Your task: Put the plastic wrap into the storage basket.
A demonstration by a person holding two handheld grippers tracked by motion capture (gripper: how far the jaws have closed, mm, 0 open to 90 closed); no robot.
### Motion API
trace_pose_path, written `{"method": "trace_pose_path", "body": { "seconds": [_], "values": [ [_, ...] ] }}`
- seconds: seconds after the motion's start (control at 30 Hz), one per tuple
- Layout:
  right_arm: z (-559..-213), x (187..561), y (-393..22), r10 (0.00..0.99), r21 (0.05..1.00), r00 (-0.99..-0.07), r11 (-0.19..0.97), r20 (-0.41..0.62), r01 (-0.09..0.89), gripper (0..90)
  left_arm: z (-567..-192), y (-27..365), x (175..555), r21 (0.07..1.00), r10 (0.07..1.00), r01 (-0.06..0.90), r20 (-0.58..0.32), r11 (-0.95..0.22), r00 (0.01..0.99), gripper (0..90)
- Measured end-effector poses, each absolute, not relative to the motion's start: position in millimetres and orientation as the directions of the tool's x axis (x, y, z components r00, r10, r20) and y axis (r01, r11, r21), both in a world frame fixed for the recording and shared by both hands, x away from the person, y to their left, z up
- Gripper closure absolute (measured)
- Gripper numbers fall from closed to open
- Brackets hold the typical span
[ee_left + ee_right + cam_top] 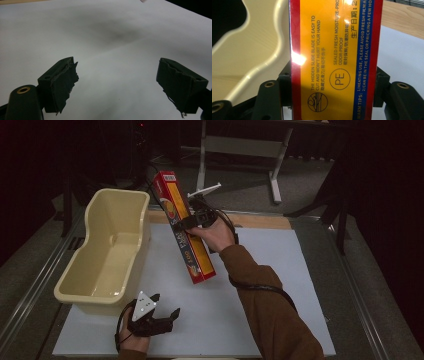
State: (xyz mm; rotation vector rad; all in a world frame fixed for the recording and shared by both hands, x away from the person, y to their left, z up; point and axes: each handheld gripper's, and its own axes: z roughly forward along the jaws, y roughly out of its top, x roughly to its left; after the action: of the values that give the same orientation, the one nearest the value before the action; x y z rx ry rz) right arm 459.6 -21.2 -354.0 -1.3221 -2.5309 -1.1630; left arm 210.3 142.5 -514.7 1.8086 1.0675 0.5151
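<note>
Cling-film box [186,231] clamped in right gripper's [192,221] fingers; left gripper's [167,306] fingers wide apart, empty.

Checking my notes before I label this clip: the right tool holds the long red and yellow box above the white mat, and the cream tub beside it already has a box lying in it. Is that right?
Not quite: the cream tub is empty, as the high view shows. The rest holds: the right tool holds the long red and yellow box above the white mat.

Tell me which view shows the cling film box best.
The high view: the whole cling film box shows, tilted above the table in the right gripper. The right gripper view gives a close-up of its printed yellow face between the jaws. The left gripper view faces bare table.
</note>
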Motion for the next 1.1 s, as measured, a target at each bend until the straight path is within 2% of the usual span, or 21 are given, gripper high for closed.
{"method": "trace_pose_path", "body": {
  "seconds": [0.53,0.7,1.1],
  "values": [
    [-337.7,466.8,-8.1,0.615,0.566,-0.553,0.201,0.562,0.799,40.1,-515.1,138.7,208.3,0.879,0.837,0.439,-0.091,-0.187,0.539,16.1],
    [-337.7,466.5,-4.4,0.595,0.559,-0.547,0.189,0.589,0.808,40.2,-514.9,139.0,208.2,0.880,0.838,0.438,-0.092,-0.185,0.538,16.1],
    [-342.2,468.1,1.6,0.489,0.479,-0.466,0.108,0.737,0.871,40.5,-514.4,139.4,207.8,0.881,0.837,0.435,-0.090,-0.185,0.539,16.1]
  ]
}}
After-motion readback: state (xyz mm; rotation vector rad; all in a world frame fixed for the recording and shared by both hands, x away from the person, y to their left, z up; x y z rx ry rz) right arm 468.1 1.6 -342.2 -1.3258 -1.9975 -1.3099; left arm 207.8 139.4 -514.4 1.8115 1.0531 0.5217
